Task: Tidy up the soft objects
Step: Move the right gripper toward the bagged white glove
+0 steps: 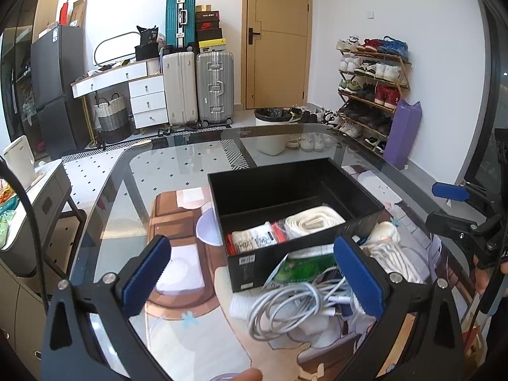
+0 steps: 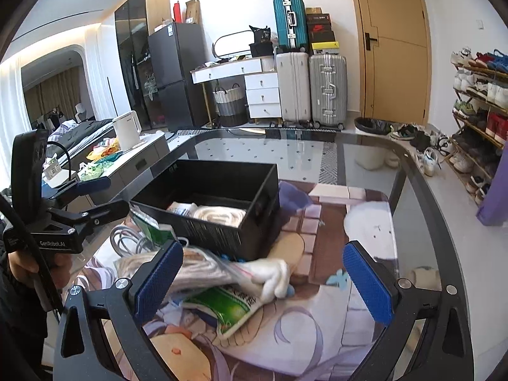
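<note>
A black box (image 1: 254, 263) (image 2: 222, 231) stands on a printed mat on the glass table. Its near compartment holds a rolled white cloth (image 1: 312, 222) (image 2: 222, 214) and a packaged white item (image 1: 254, 238). In front of the box lie a coiled white cable (image 1: 285, 308), a green-printed packet (image 1: 297, 270) (image 2: 228, 309) and a bagged white rope bundle (image 1: 390, 250) (image 2: 216, 268). My left gripper (image 1: 254, 276) is open above the cable and packet. My right gripper (image 2: 263, 282) is open over the rope bundle and packet. Both are empty.
The printed mat (image 2: 317, 333) covers the near part of the glass table (image 1: 190, 158). A side cabinet with a white kettle (image 2: 127, 130) stands to the left. Suitcases, a door, a bin and a shoe rack line the far wall.
</note>
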A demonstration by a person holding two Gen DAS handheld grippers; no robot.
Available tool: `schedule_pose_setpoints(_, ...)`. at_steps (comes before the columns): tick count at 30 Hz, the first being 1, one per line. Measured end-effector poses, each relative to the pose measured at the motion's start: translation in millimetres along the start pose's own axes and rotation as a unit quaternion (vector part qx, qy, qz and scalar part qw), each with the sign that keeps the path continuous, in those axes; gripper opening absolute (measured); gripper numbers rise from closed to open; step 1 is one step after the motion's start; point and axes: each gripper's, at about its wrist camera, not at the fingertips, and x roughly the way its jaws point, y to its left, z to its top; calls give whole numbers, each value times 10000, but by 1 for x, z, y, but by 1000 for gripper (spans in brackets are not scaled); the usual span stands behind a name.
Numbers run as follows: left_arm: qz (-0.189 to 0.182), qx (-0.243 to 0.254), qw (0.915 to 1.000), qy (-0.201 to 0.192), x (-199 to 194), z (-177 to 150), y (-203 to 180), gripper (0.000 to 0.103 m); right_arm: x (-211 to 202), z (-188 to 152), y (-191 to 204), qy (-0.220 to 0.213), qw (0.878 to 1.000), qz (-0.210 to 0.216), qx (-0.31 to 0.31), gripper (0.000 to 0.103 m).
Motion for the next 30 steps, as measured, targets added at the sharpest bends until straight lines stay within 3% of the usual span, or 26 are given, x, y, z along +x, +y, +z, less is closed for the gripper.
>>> schedule_pose_setpoints(30,50,-57,9994,325,2,-40,-1,103,12,-19,10,712,9961,59,-512,102)
